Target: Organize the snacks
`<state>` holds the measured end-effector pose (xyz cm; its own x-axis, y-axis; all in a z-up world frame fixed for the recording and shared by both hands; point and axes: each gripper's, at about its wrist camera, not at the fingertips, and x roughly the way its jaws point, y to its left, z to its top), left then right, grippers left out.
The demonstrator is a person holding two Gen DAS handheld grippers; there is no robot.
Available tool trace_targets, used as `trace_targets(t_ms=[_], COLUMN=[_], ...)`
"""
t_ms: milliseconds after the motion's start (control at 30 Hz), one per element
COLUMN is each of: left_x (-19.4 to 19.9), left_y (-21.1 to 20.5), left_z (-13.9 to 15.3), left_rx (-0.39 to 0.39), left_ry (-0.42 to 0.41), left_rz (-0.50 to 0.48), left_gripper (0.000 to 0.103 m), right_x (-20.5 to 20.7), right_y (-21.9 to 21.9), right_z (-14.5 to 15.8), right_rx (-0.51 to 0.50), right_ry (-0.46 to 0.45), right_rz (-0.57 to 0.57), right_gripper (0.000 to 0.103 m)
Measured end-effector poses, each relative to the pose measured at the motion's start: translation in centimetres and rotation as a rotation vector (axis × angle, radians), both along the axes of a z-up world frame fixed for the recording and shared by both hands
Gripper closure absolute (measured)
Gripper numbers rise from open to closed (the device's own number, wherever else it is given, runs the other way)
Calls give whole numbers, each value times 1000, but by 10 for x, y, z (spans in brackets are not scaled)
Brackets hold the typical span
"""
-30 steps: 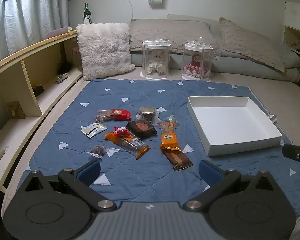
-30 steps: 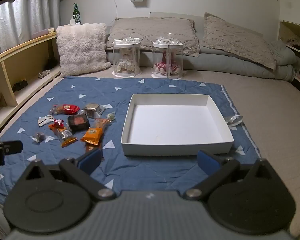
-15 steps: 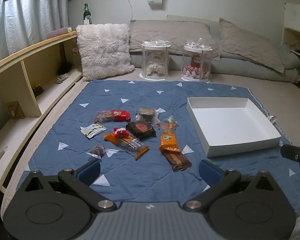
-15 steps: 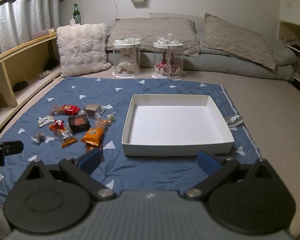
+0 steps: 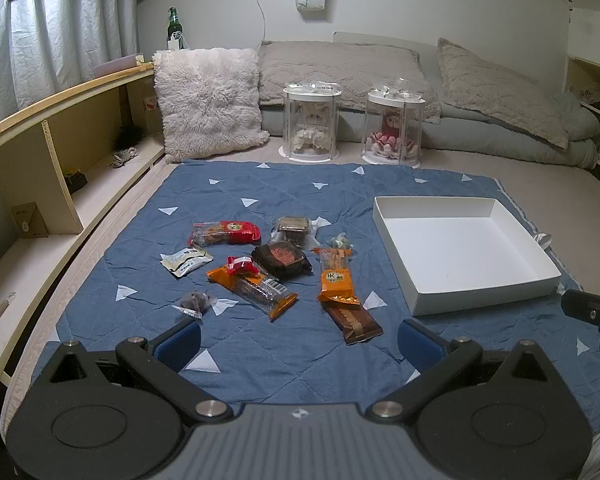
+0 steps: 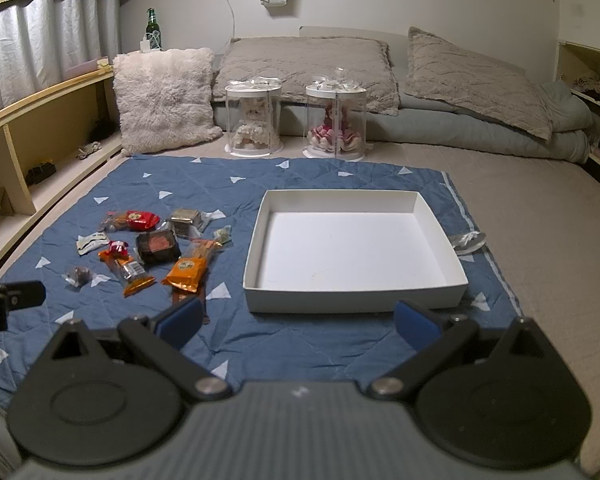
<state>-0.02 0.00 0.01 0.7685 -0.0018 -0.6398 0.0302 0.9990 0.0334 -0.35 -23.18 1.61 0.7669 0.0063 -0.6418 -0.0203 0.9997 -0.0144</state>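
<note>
Several wrapped snacks lie in a loose pile on the blue quilted mat [image 5: 300, 196]: a red packet [image 5: 225, 232], a dark round-cake packet [image 5: 282, 258], two orange bars [image 5: 337, 276] [image 5: 256, 286] and a brown bar [image 5: 354, 320]. To their right sits an empty white box [image 5: 464, 248] [image 6: 352, 248]. My left gripper [image 5: 298, 342] hovers open near the mat's front edge, short of the snacks. In front of the white box my right gripper [image 6: 298, 320] is held open and empty; the snack pile [image 6: 156, 246] lies to its left.
Two clear cylinders with dolls [image 5: 310, 124] [image 5: 392, 128] stand behind the mat. A fluffy pillow [image 5: 208, 100] and grey cushions [image 5: 340, 68] line the back. Wooden shelving [image 5: 60, 152] runs along the left. A crumpled wrapper [image 6: 468, 240] lies right of the box.
The left wrist view has drifted slightly, so the snacks and box sit a little lower-left. Both grippers stay open, and nothing was picked up.
</note>
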Motion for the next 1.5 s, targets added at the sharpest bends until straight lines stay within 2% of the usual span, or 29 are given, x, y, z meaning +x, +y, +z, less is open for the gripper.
trace_targets(t_ms=[400, 467, 1500], left_x=[0, 0, -1], left_y=[0, 3, 3], left_z=[0, 10, 8], left_rx=[-1, -1, -5], left_ry=[-2, -2, -5], left_rz=[-2, -2, -2], left_gripper=[0, 0, 0], right_x=[0, 0, 1], right_y=[0, 0, 0], right_z=[0, 0, 1], right_rx=[0, 0, -1], right_ry=[-1, -1, -1], right_rz=[2, 1, 0], right_gripper=[0, 0, 0])
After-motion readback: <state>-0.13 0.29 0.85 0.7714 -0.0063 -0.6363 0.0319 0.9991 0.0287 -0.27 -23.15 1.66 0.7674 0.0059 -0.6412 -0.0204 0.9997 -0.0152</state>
